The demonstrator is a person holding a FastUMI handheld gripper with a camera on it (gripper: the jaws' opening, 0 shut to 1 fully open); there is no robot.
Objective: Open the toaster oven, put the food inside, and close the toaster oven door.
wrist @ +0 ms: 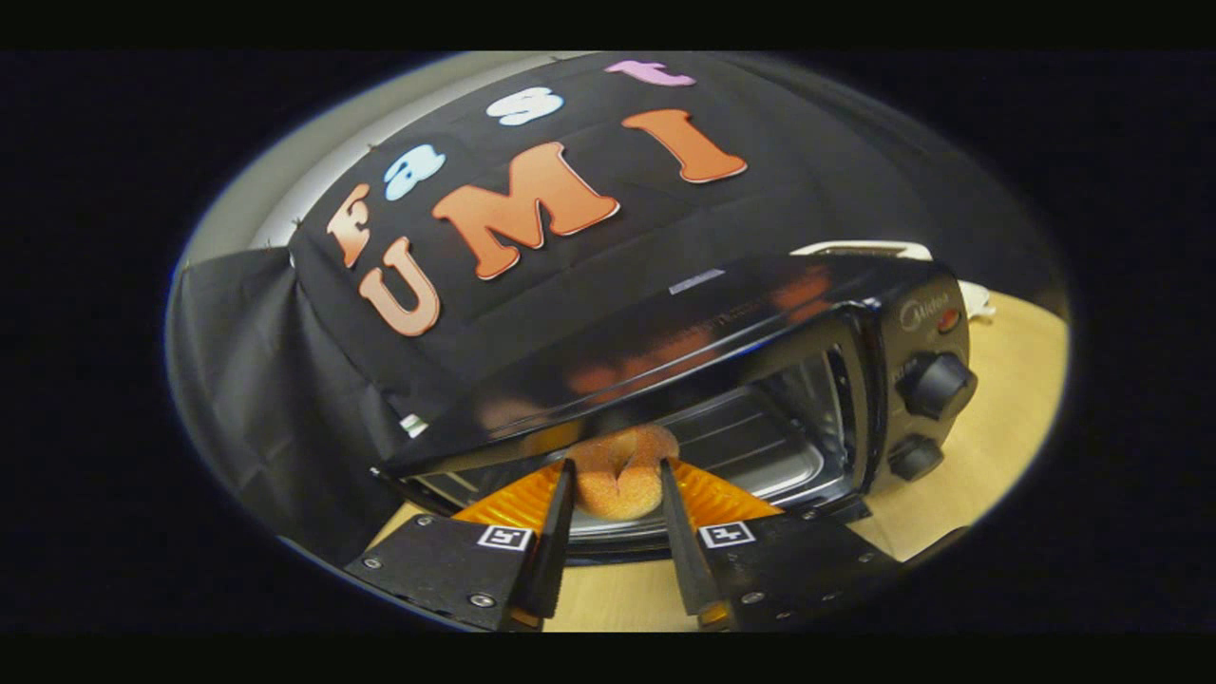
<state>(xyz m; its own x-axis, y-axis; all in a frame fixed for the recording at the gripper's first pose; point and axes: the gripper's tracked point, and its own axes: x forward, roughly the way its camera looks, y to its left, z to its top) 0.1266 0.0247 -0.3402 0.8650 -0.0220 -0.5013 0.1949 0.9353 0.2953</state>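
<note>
A black toaster oven (684, 328) stands on a wooden table (993, 446) with its front open, so the wire rack (760, 446) inside shows. My gripper (617, 465) is shut on a sugared, golden-brown doughnut-like piece of food (617, 486), with one finger pressing on each side. The food hangs at the oven's mouth, just over the front lip and level with the rack. A dark strip (617, 553) under the food looks like the lowered door, though I cannot tell for sure.
Two black knobs (936, 385) (917, 458) and a red lamp (948, 319) sit on the oven's right panel. A white object (976, 299) lies behind the oven on the right. Black booth cloth (247, 380) hangs behind and to the left.
</note>
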